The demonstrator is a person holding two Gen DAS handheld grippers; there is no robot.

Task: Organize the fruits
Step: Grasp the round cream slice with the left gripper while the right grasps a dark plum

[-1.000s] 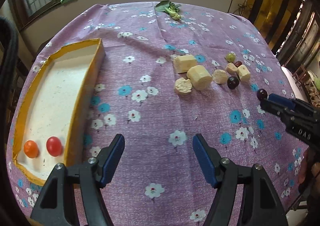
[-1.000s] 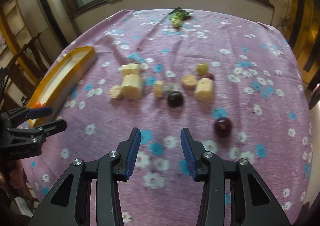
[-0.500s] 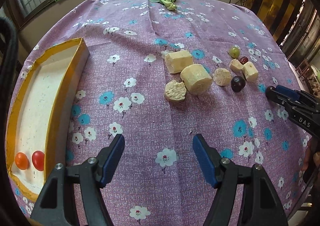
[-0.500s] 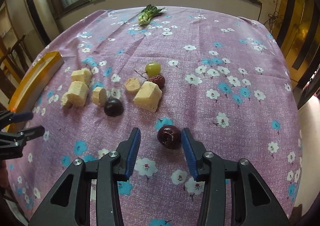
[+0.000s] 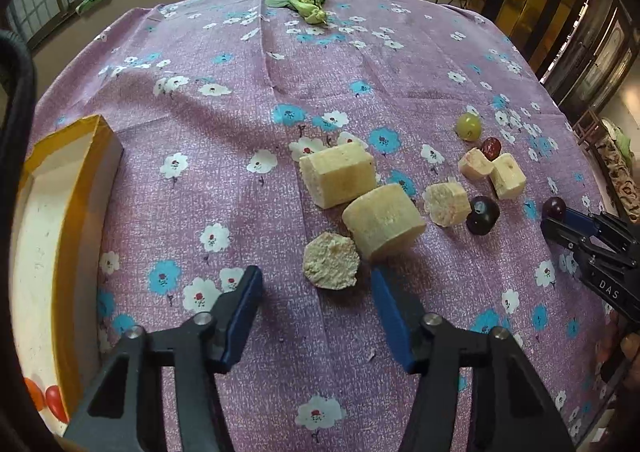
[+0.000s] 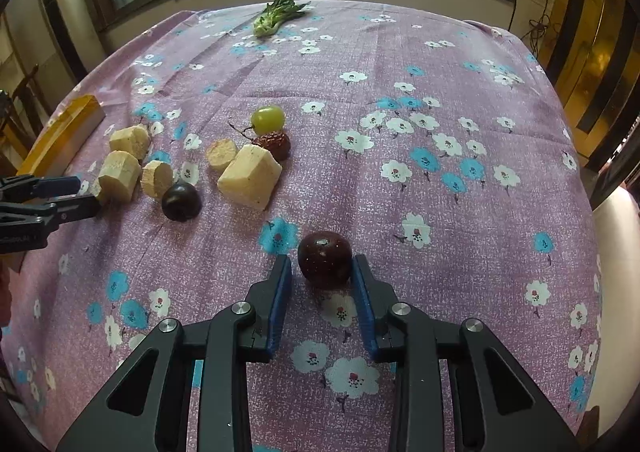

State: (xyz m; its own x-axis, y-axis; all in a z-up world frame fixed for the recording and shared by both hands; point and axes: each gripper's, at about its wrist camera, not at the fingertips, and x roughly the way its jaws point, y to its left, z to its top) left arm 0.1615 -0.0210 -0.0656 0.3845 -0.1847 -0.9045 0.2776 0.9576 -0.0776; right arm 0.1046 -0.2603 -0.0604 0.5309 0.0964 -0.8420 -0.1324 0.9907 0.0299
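On the table lie six pale cut chunks (image 5: 338, 175), two dark plums (image 6: 325, 259), one green grape (image 6: 268, 119), one red date (image 6: 277, 143) and one leafy green (image 6: 278, 13). The yellow tray (image 5: 76, 187) holds two small tomatoes (image 5: 54, 402).

The yellow tray (image 5: 60, 219) and its 2 tomatoes (image 5: 54, 402) are cut off.

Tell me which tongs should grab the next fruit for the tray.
Right. The right tongs already straddle the dark red plum, open on either side. The left tongs face a pale chunk, not round fruit.
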